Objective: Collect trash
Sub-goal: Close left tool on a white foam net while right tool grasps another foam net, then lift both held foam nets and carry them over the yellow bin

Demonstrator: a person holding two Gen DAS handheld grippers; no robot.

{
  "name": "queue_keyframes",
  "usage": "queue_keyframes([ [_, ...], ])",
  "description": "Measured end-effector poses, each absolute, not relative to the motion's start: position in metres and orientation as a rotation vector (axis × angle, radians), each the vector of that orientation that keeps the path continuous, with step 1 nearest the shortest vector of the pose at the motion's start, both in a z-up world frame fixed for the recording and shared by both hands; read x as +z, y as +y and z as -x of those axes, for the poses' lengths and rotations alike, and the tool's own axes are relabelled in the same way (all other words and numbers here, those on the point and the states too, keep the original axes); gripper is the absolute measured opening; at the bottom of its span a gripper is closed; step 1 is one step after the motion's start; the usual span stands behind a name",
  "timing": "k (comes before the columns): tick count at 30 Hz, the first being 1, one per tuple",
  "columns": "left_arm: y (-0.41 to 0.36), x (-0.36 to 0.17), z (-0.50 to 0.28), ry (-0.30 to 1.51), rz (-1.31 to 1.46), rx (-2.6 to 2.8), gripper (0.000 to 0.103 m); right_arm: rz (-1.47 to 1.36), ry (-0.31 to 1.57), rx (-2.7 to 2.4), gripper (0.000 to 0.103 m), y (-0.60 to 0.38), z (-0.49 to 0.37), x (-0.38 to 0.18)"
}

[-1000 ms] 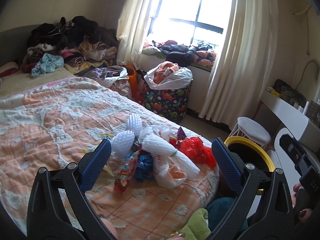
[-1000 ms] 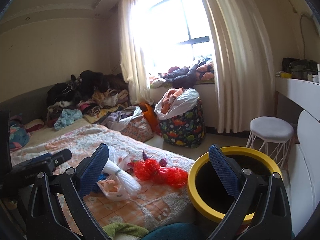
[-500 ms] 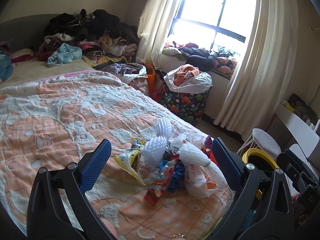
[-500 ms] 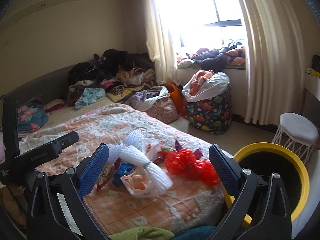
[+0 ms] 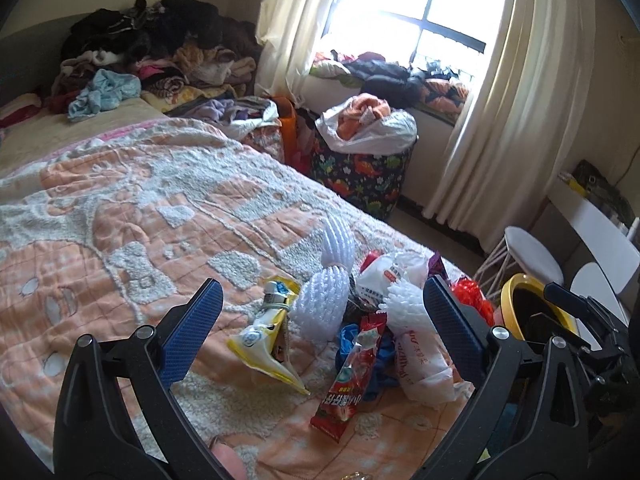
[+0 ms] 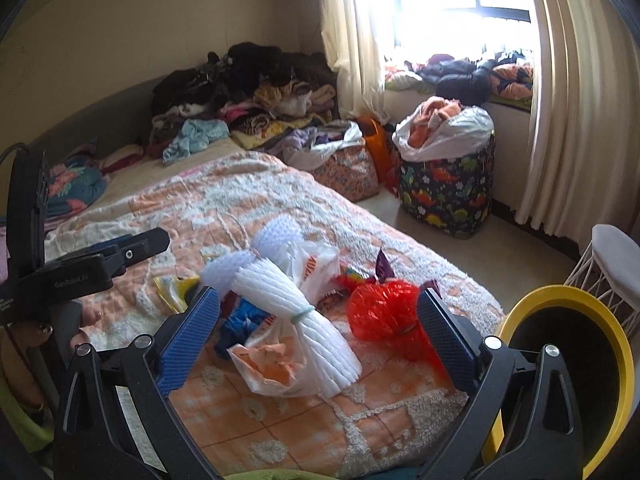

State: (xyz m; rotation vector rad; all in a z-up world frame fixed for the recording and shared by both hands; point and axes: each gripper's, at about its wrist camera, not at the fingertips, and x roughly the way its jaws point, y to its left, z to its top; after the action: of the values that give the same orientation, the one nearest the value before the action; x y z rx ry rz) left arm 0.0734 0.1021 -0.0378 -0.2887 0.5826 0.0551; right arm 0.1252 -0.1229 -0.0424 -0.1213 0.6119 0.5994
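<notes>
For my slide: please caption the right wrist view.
Open right gripper above trash pile on bed, beside yellow-rimmed bin.

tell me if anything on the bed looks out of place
Yes: a heap of trash sits on the bed's blanket near its foot, not in the yellow-rimmed bin beside it. It includes a red mesh bag, white foam nets, plastic bags and snack wrappers. Both grippers are open and empty.
</notes>
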Motion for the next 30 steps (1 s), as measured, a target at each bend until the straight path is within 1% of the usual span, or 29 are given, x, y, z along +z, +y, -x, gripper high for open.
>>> queue_keyframes([
  [2, 0.1, -0.044, -0.084, 0.618, 0.278, 0.049, 0.091, 0.115, 0.664, 0.596, 0.083, -0.123, -0.134, -0.052],
  [3, 0.099, -0.047, -0.089, 0.632, 0.276, 0.044, 0.084, 0.108, 0.691, 0.595, 0.081, -0.126, -0.139, -0.056],
  [4, 0.099, -0.049, -0.093, 0.647, 0.276, 0.04, 0.082, 0.105, 0.713, 0.589, 0.079, -0.127, -0.143, -0.062],
  [5, 0.099, -0.052, -0.098, 0.662, 0.274, 0.041, 0.076, 0.103, 0.736, 0.591, 0.076, -0.127, -0.146, -0.066],
  [6, 0.1, -0.056, -0.103, 0.678, 0.275, 0.043, 0.067, 0.1, 0.749, 0.592, 0.075, -0.129, -0.148, -0.07],
  [8, 0.102, -0.062, -0.109, 0.702, 0.294, 0.03, 0.062, 0.097, 0.781, 0.59, 0.07, -0.129, -0.153, -0.078],
  [11, 0.102, -0.068, -0.118, 0.734, 0.303, 0.023, 0.056, 0.088, 0.824, 0.604, 0.064, -0.127, -0.161, -0.087],
  [15, 0.102, -0.075, -0.127, 0.772, 0.315, 0.019, 0.054, 0.092, 0.869, 0.64, 0.058, -0.122, -0.167, -0.097],
  [17, 0.103, -0.077, -0.13, 0.785, 0.317, 0.02, 0.052, 0.094, 0.899, 0.666, 0.047, -0.117, -0.17, -0.102],
  [18, 0.103, -0.079, -0.131, 0.792, 0.32, 0.018, 0.052, 0.094, 0.923, 0.674, 0.043, -0.115, -0.171, -0.106],
  [20, 0.103, -0.082, -0.134, 0.804, 0.325, 0.019, 0.05, 0.076, 0.947, 0.7, 0.026, -0.112, -0.172, -0.111],
  [21, 0.103, -0.083, -0.135, 0.81, 0.328, 0.02, 0.049, 0.07, 0.946, 0.708, 0.024, -0.111, -0.171, -0.111],
  [22, 0.103, -0.085, -0.136, 0.816, 0.33, 0.022, 0.048, 0.066, 0.938, 0.713, 0.017, -0.111, -0.17, -0.111],
  [23, 0.102, -0.086, -0.137, 0.821, 0.328, 0.023, 0.043, 0.064, 0.93, 0.718, 0.013, -0.111, -0.168, -0.111],
  [24, 0.102, -0.087, -0.137, 0.825, 0.324, 0.024, 0.039, 0.06, 0.922, 0.721, 0.012, -0.111, -0.166, -0.11],
  [25, 0.101, -0.087, -0.137, 0.828, 0.318, 0.026, 0.036, 0.054, 0.912, 0.725, 0.01, -0.112, -0.165, -0.108],
  [26, 0.1, -0.087, -0.137, 0.829, 0.31, 0.03, 0.03, 0.045, 0.901, 0.728, 0.01, -0.114, -0.163, -0.106],
  [30, 0.099, -0.088, -0.139, 0.836, 0.302, 0.027, 0.02, -0.004, 0.854, 0.734, 0.009, -0.126, -0.157, -0.096],
])
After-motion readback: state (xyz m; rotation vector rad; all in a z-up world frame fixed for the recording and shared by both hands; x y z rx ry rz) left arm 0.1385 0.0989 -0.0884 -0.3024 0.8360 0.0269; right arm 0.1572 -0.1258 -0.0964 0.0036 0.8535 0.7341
